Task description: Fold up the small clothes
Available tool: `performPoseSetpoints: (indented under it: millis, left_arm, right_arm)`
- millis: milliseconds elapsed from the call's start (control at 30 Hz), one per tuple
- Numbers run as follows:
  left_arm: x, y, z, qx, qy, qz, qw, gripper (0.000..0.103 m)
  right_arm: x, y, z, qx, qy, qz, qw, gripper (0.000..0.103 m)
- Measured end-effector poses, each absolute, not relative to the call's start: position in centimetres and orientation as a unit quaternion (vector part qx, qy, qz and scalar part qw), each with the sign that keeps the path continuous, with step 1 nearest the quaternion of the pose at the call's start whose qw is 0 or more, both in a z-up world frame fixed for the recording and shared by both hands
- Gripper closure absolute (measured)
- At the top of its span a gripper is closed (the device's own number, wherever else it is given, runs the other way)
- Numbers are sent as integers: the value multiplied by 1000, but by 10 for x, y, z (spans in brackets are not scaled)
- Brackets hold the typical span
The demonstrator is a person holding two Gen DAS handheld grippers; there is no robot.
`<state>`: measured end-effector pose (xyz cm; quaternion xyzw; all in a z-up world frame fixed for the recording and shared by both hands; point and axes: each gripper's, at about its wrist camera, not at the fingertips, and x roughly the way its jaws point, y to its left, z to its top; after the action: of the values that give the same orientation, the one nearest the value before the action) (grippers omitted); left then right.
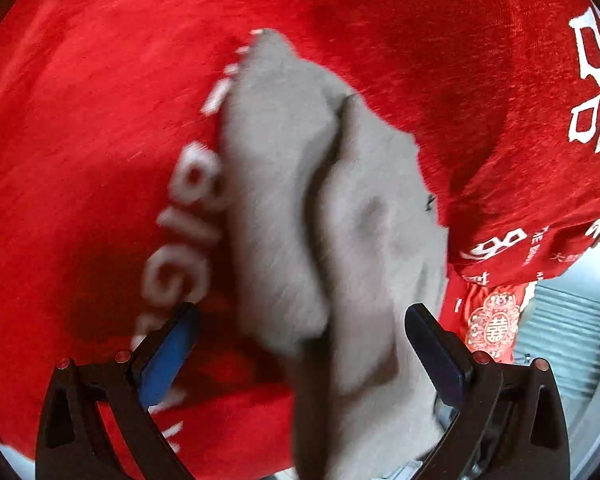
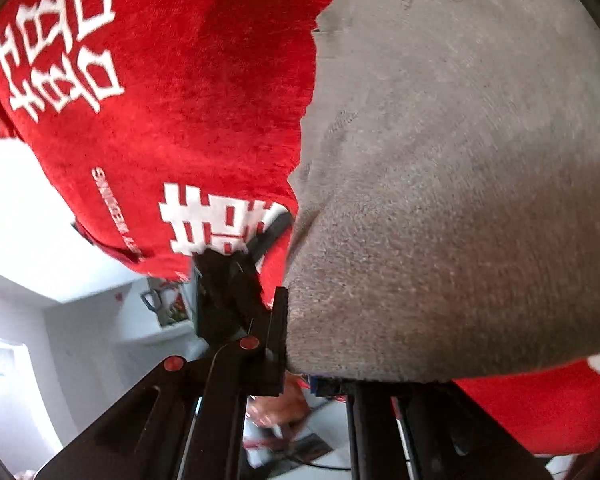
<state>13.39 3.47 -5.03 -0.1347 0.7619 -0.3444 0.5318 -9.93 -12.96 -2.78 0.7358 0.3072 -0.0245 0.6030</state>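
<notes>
Red cloth (image 1: 100, 120): a plush red cover with white printed characters spreads beneath everything in the left wrist view; whether it lies on a worktop or a bed cannot be told. It likely serves as the folding surface.

Grey garment (image 1: 320, 208): a small, soft grey piece lies in the middle of the red cloth, doubled over itself with a dark crease down its length. One end runs toward the camera and passes between the left claw's fingers, apparently raised there.

Left claw (image 1: 300, 344): spread wide, blue-padded finger (image 1: 168, 356) on one side and dark finger on the other, with the grey garment between them but neither pad pressing it. It looks set for a fresh hold or has no hold at all; blur leaves some doubt.

Right claw (image 2: 296, 336): fingers drawn together, pinching the near edge of the grey garment (image 2: 460, 200), which bulges large just in front of the lens. The grip appears meant to lift that edge for the next fold.

Background: pale furniture and a floor show below the red cloth's edge (image 2: 140, 208).
</notes>
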Motion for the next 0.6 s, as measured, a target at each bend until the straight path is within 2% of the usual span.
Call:
performPoseSetpoints:
  millis: [200, 233, 267, 300, 333, 533, 567, 600]
  left_arm:
    - [125, -17, -36, -73, 742, -393, 538, 1]
    - [122, -25, -36, -58, 738, -396, 543, 3]
    - [119, -31, -36, -48, 735, -398, 547, 8]
    - [115, -37, -37, -30, 734, -399, 548, 17]
    - [114, -39, -39, -20, 735, -399, 549, 19]
    - [107, -43, -42, 22, 731, -384, 564, 19]
    - [106, -43, -42, 25, 731, -382, 566, 19]
    - [106, -43, -42, 28, 730, -379, 568, 19]
  right_arm:
    - [-97, -117, -34, 706, 363, -18, 607, 95]
    - [-97, -115, -35, 700, 378, -18, 606, 95]
    - [-96, -114, -37, 695, 387, -19, 606, 95]
    - [-97, -113, -39, 688, 400, -19, 605, 95]
    - [-97, -113, -39, 684, 407, -19, 605, 95]
    - [-98, -113, -44, 642, 482, -24, 596, 90]
    - [-99, -113, -45, 634, 500, -21, 590, 87]
    - [-101, -113, -45, 629, 511, -18, 585, 68]
